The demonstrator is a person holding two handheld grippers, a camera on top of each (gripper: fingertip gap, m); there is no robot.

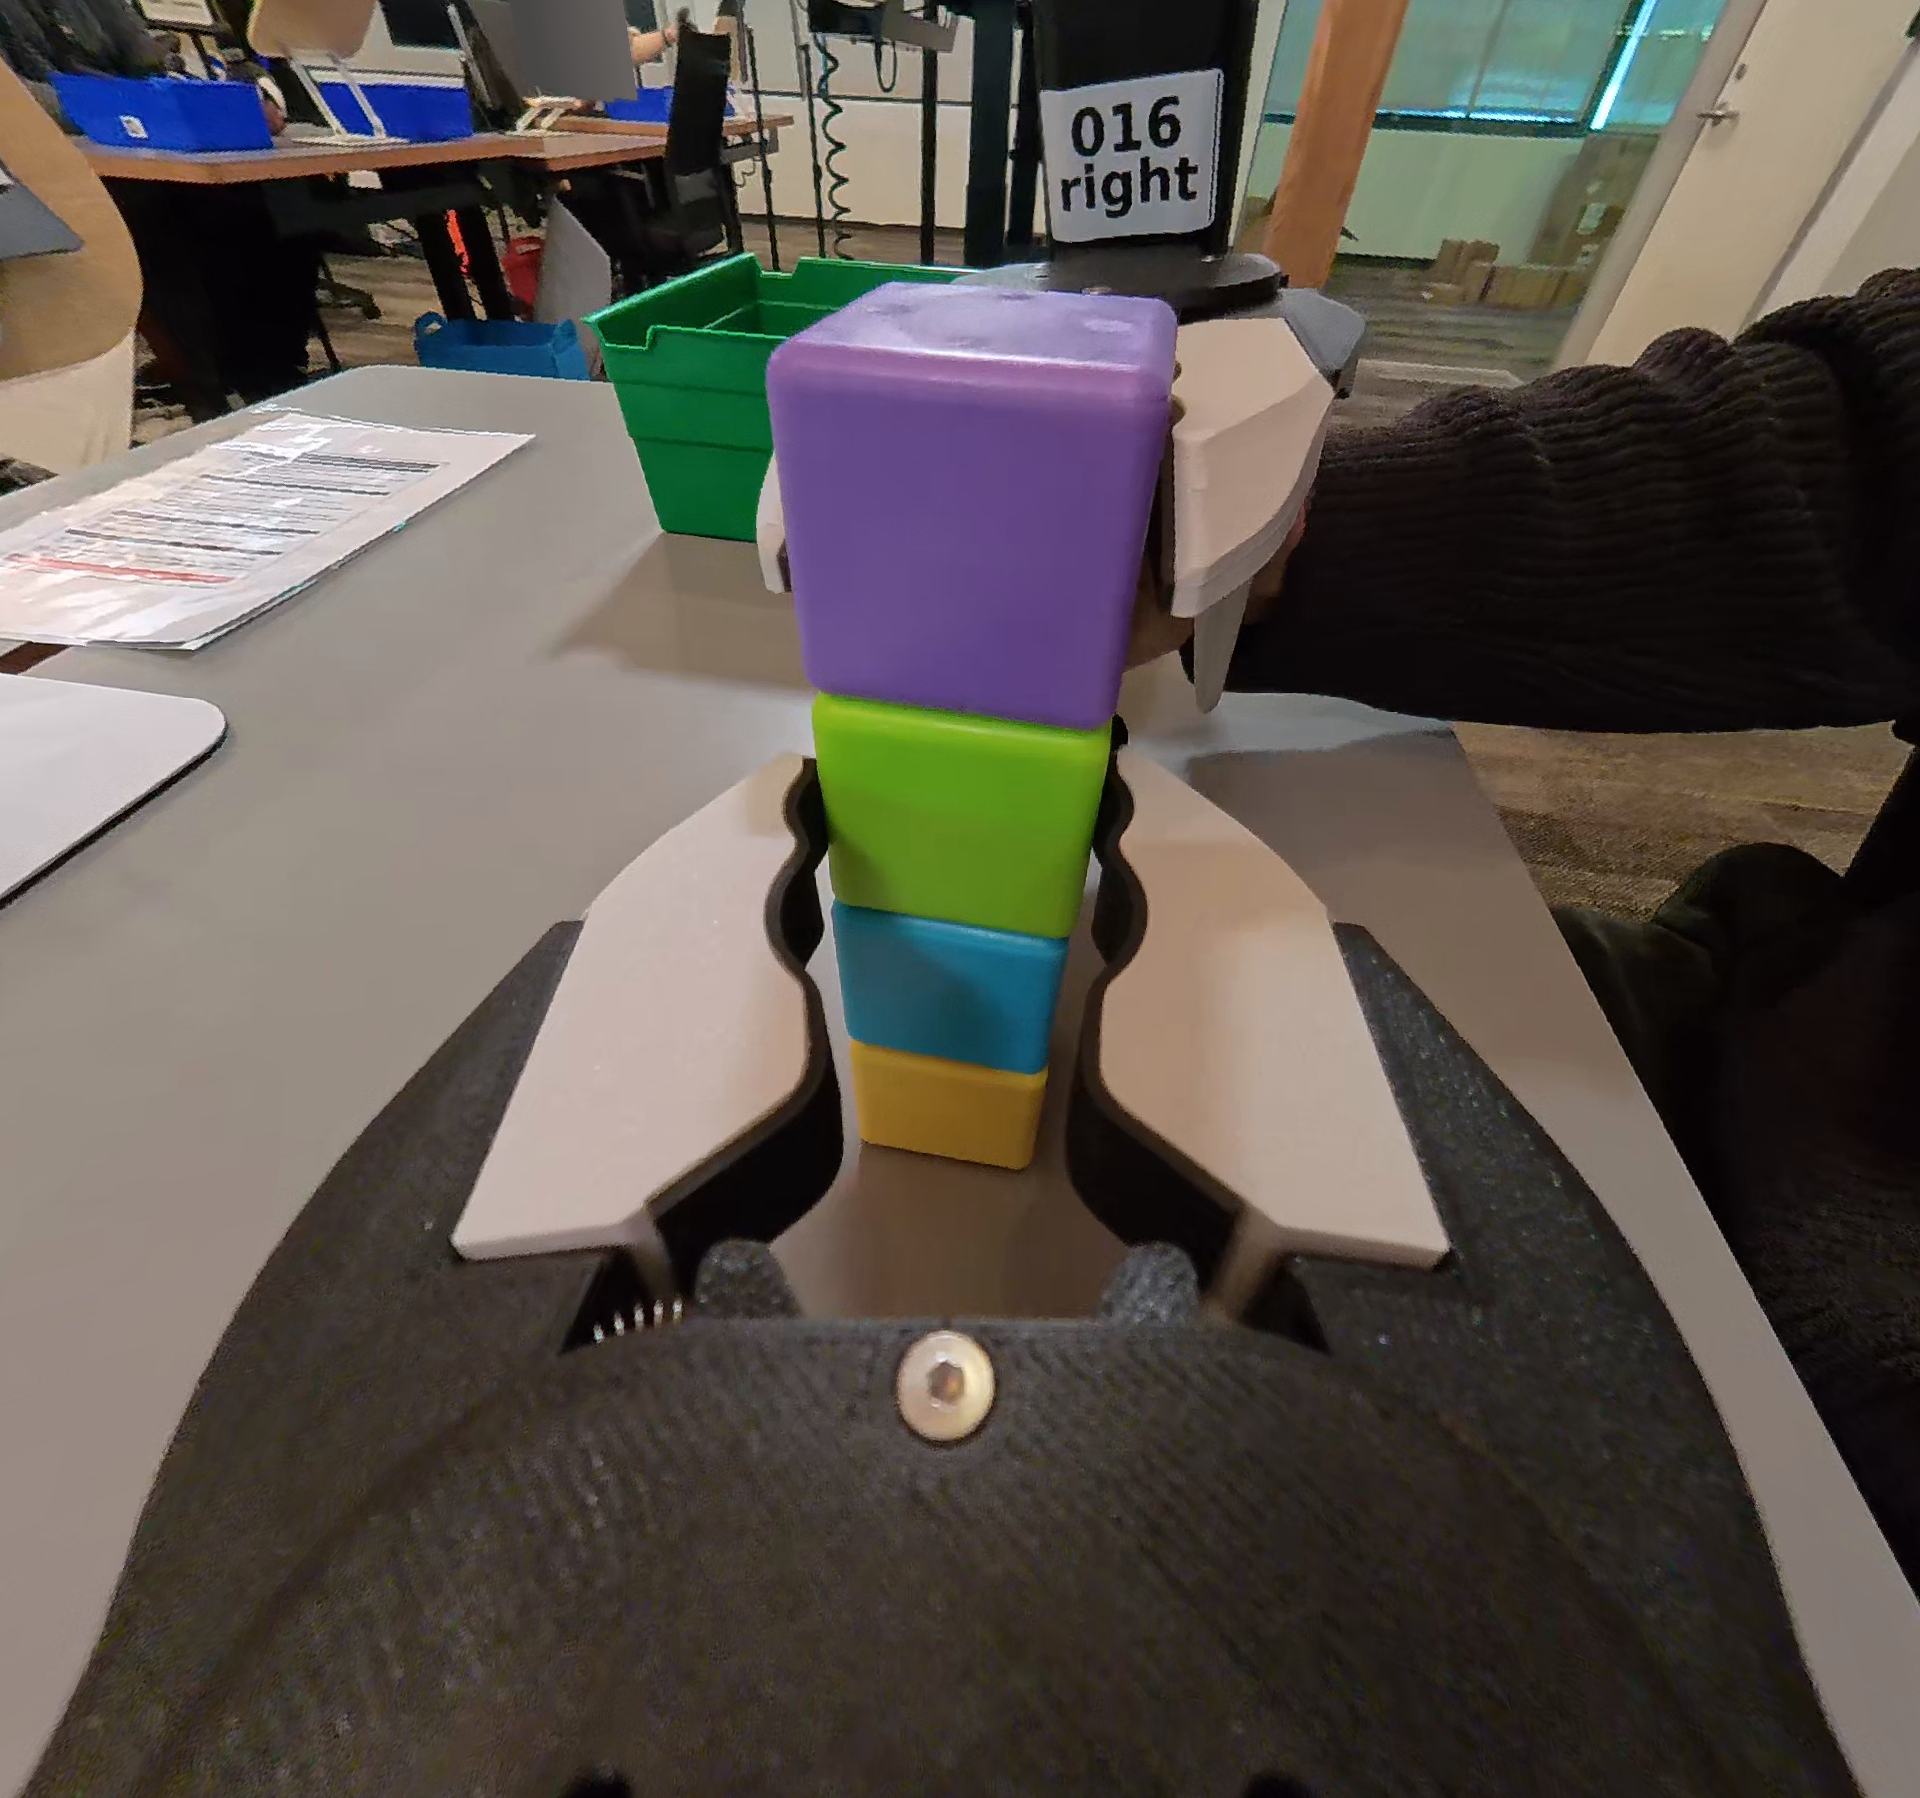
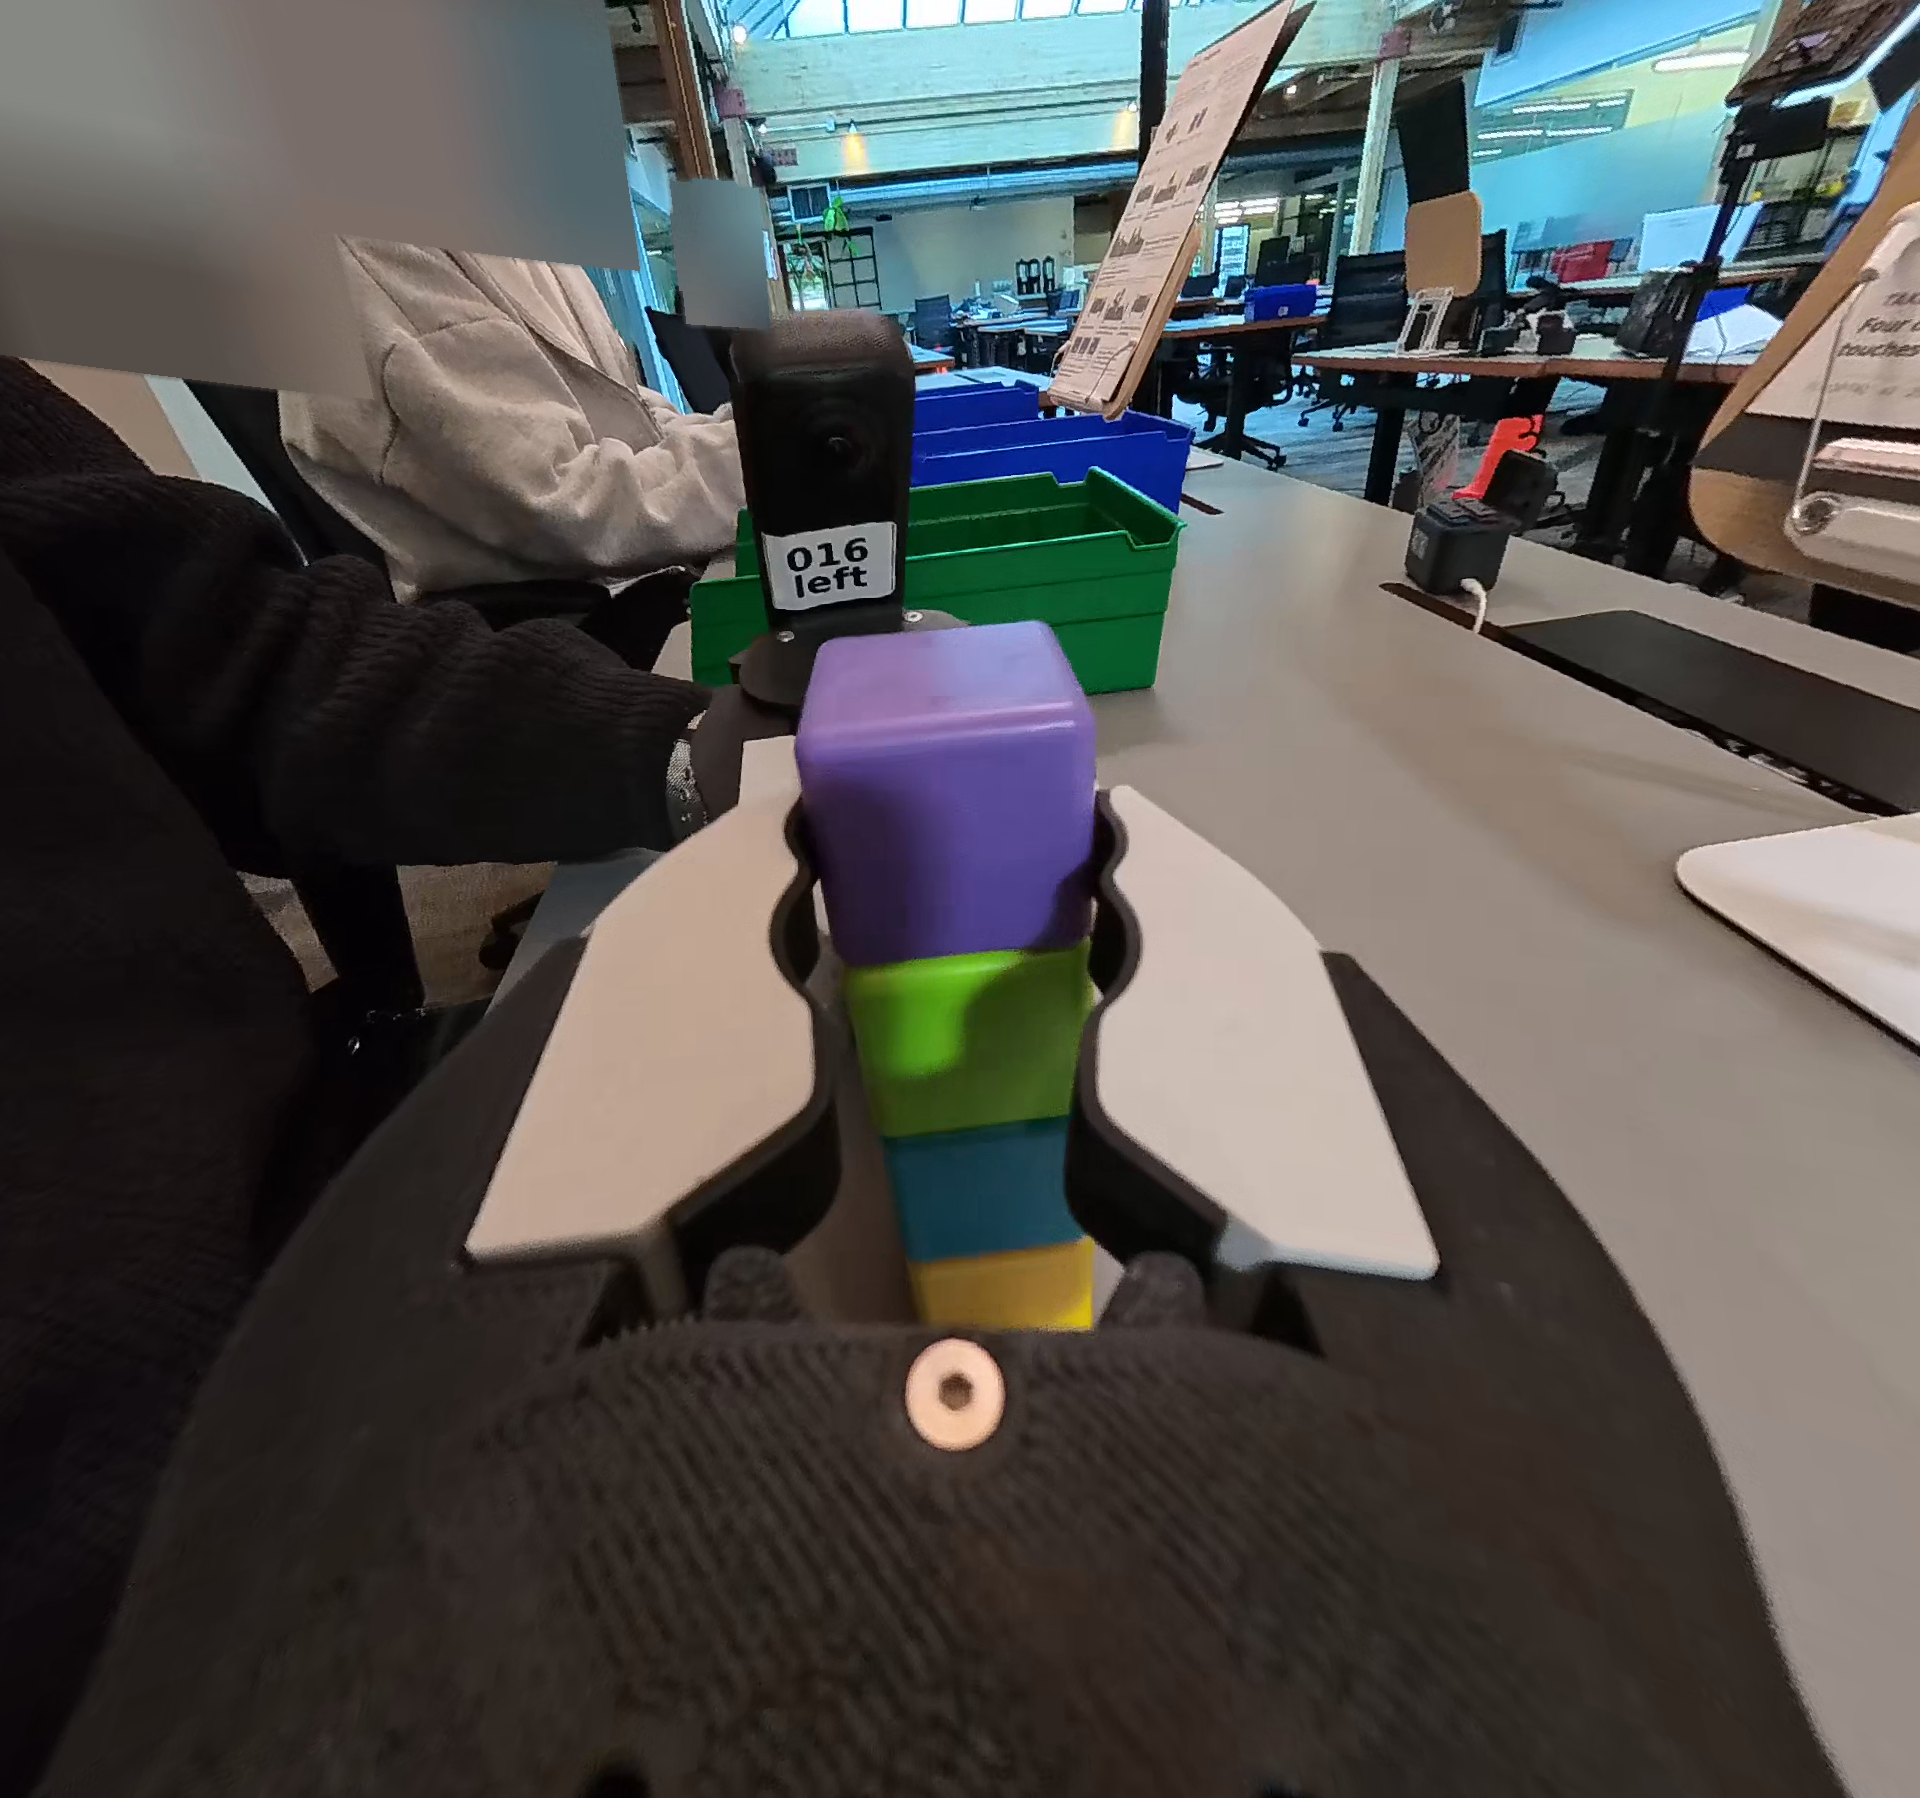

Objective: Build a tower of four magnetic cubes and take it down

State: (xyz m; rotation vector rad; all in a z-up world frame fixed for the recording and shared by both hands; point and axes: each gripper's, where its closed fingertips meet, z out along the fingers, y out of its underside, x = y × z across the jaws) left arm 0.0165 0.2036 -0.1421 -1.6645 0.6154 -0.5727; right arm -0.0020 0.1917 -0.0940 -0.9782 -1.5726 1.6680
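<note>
Four-cube tower stands on the grey table [image 1: 416, 813], close to its near edge by the person's side: yellow cube [image 1: 948, 1109] at the bottom on the tabletop, blue cube [image 1: 951, 985] on it, lime cube [image 1: 961, 813] next, purple cube [image 1: 966, 501] on top, edges roughly lined up, stack upright. Left gripper [image 1: 958, 855] straddles the tower at lime-cube height, fingers either side and pressed up against its faces, so it reads as clamped on the lime cube, apparently to steady the lower stack. Right gripper [image 2: 948, 855] comes from the opposite side, one level higher, jaws closed onto the purple cube's side faces, most likely seating or aligning it on the lime one; in the left wrist view its pale fingers [image 1: 1236, 470] flank the purple cube, and a dark knit sleeve [image 1: 1558, 522] runs off toward the right edge. Purple cube sits in contact with the lime cube, no gap visible. Farther along the table, a green bin [image 1: 696, 398] sits behind the tower, looks empty, blue bins [image 2: 1049, 439] beyond it. A printed sheet [image 1: 239, 522] lies toward the left side, a white pad corner [image 1: 94, 761] nearer. Desks and chairs in the background.
</note>
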